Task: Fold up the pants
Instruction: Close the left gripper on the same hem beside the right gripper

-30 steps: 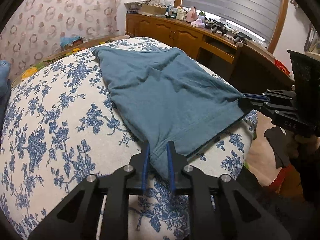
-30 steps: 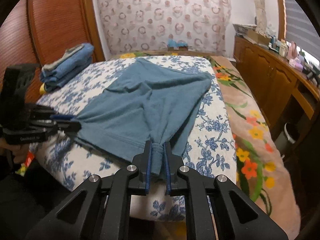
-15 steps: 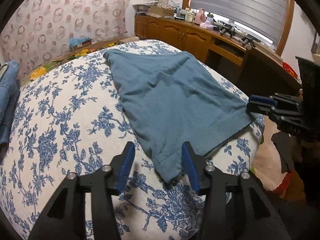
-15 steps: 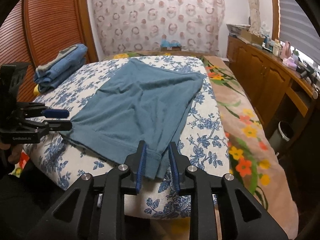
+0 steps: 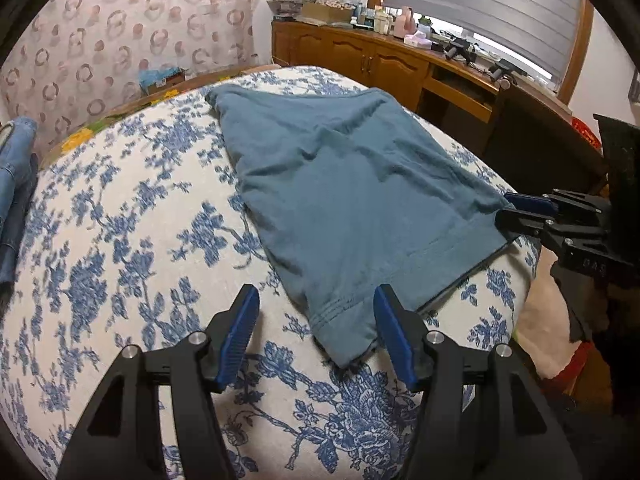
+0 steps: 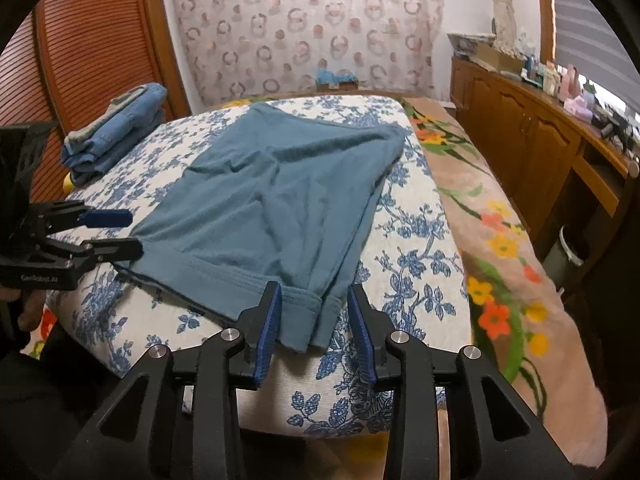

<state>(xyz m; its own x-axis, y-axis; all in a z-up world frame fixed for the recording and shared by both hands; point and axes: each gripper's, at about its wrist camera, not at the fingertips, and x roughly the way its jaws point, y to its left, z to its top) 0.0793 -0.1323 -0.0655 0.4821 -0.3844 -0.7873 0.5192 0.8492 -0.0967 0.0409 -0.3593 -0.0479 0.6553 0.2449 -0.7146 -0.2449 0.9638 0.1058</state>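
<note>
The teal pants (image 5: pixel 344 200) lie flat on the blue-flowered bed cover (image 5: pixel 120 248), the hem end toward me. My left gripper (image 5: pixel 314 330) is open, its blue pads either side of the near left hem corner without touching it. In the right wrist view the pants (image 6: pixel 276 200) lie the same way, and my right gripper (image 6: pixel 316 320) is open around the near right hem corner. Each gripper also shows in the other's view: the right one (image 5: pixel 520 212) at the right edge, the left one (image 6: pixel 116 232) at the left edge, both open beside the hem.
A stack of folded blue clothes (image 6: pixel 116 128) sits at the bed's far left, by the wooden slatted door (image 6: pixel 76 56). A flowered blanket (image 6: pixel 500 248) covers the bed's right side. A wooden cabinet (image 6: pixel 532 128) with cluttered top runs along the right wall.
Both grippers were shut on the hem corners a second ago. They have opened and let the pants go, and both have drawn back slightly. The pants now rest flat.
</note>
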